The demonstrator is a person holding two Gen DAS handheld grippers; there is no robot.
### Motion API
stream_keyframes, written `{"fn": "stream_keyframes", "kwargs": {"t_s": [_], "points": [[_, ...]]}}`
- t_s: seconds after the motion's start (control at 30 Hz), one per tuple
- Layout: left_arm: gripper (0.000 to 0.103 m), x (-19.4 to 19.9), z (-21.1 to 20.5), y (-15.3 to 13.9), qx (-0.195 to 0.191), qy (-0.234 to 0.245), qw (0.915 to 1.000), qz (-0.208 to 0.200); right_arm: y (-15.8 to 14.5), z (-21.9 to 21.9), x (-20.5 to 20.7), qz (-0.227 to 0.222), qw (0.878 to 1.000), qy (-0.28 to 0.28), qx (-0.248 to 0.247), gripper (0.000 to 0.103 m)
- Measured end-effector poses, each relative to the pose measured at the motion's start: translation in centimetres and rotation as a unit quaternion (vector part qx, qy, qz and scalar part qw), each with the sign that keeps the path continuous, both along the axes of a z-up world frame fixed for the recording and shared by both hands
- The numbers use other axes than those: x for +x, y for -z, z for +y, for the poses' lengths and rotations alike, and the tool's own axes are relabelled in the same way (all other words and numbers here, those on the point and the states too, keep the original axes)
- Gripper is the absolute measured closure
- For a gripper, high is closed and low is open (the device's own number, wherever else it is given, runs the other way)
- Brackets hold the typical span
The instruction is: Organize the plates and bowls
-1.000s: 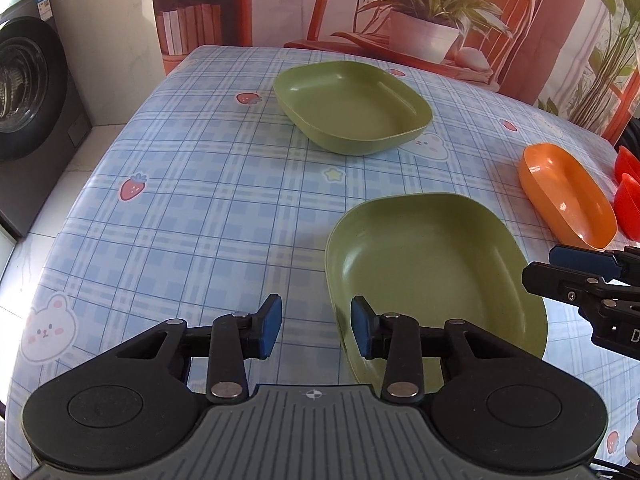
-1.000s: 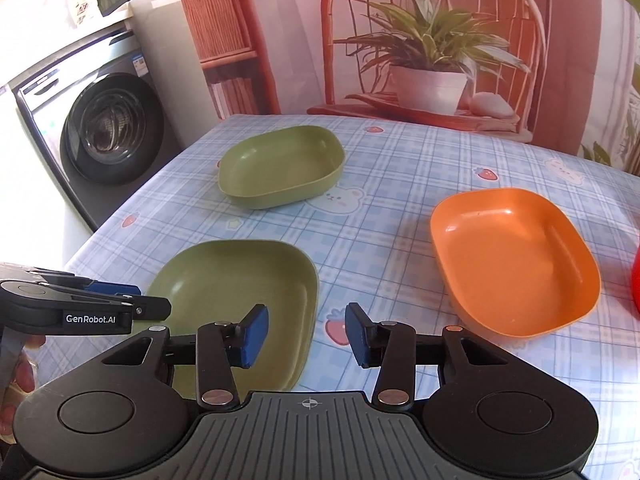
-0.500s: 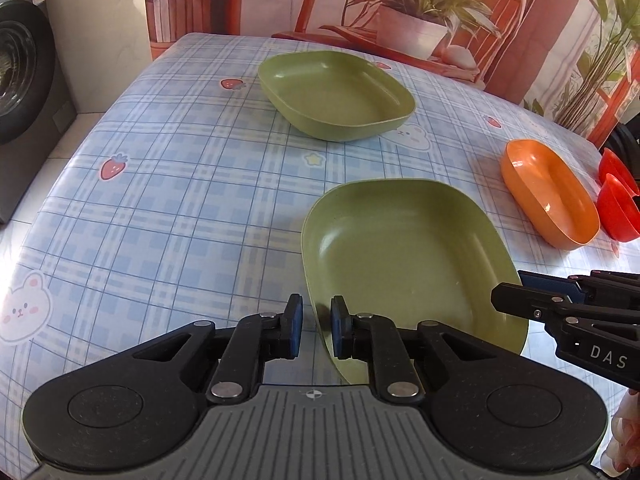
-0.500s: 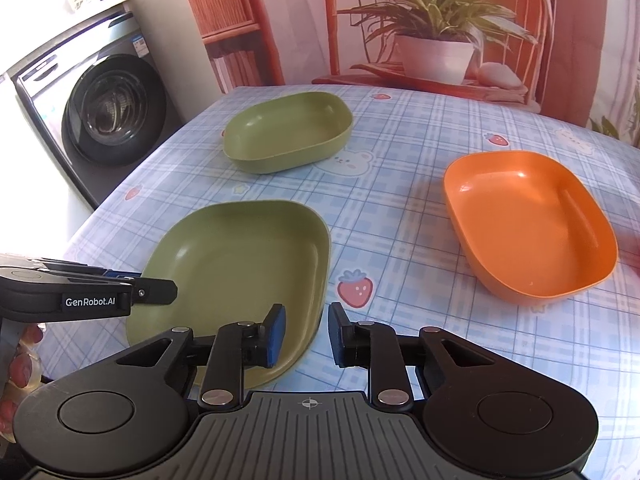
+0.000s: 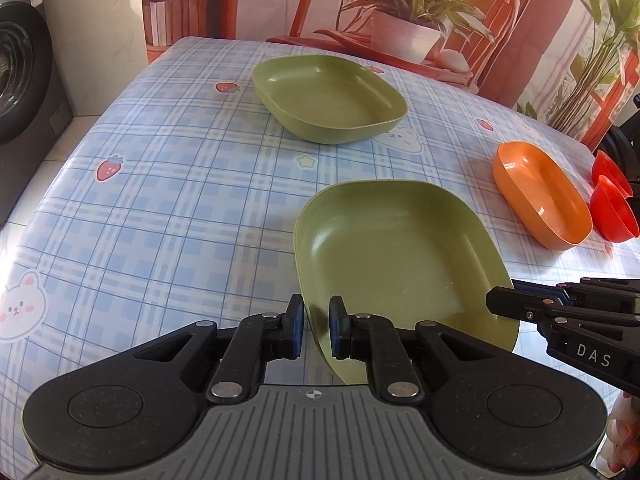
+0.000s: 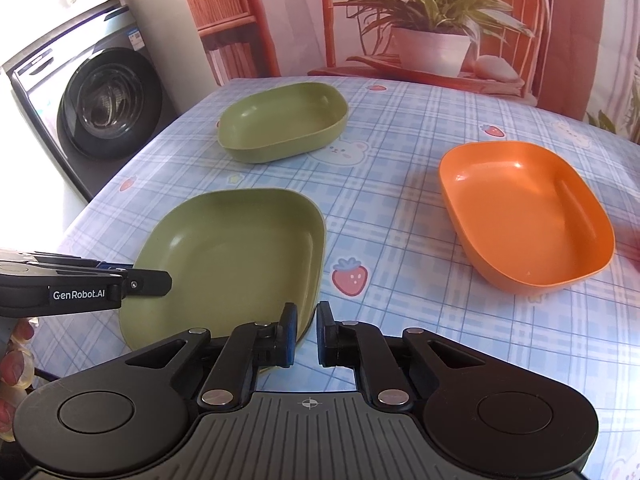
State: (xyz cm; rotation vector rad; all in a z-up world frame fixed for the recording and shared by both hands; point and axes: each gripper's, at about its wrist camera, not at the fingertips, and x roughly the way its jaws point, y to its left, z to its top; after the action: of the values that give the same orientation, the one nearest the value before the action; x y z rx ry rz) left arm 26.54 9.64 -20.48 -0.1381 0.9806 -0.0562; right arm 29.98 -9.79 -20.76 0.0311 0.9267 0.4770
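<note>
A shallow green plate (image 5: 396,248) lies near the table's front edge; it also shows in the right wrist view (image 6: 236,256). My left gripper (image 5: 316,330) is shut on its near left rim, pads either side of the rim. My right gripper (image 6: 306,334) is shut on the plate's right rim, one pad on each side. A deeper green bowl (image 5: 328,98) sits at the back, also seen from the right wrist (image 6: 282,120). An orange bowl (image 6: 524,212) sits to the right.
Two red bowls (image 5: 612,200) sit at the right edge beyond the orange bowl (image 5: 540,192). A washing machine (image 6: 96,108) stands left of the table. A potted plant (image 6: 430,46) on a chair is behind the table.
Both grippers have closed from wide open onto the near green plate's rims. Both have moved in closer to the plate.
</note>
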Motion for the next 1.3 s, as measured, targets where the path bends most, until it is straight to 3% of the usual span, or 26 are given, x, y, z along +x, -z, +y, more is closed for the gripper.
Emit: {"fn": "stream_keyframes", "kwargs": {"t_s": [0.33, 0.87, 1.3], "points": [[0.089, -0.2, -0.1, -0.8, -0.003, 0.001, 0.9999, -0.013, -0.7, -0.4, -0.1, -0.012, 1.000, 0.006, 0.005, 0.094], [0.089, 1.4, -3.1, -4.8, 0.002, 0.039, 0.9972, -0.064, -3.9, -3.7, 1.1, -0.060, 0.996, 0.049, 0.037, 0.095], [0.088, 5.0, -10.1, -8.4, 0.004, 0.100, 0.9890, -0.109, -6.8, -10.5, 3.9, -0.120, 0.985, 0.119, 0.043, 0.095]]}}
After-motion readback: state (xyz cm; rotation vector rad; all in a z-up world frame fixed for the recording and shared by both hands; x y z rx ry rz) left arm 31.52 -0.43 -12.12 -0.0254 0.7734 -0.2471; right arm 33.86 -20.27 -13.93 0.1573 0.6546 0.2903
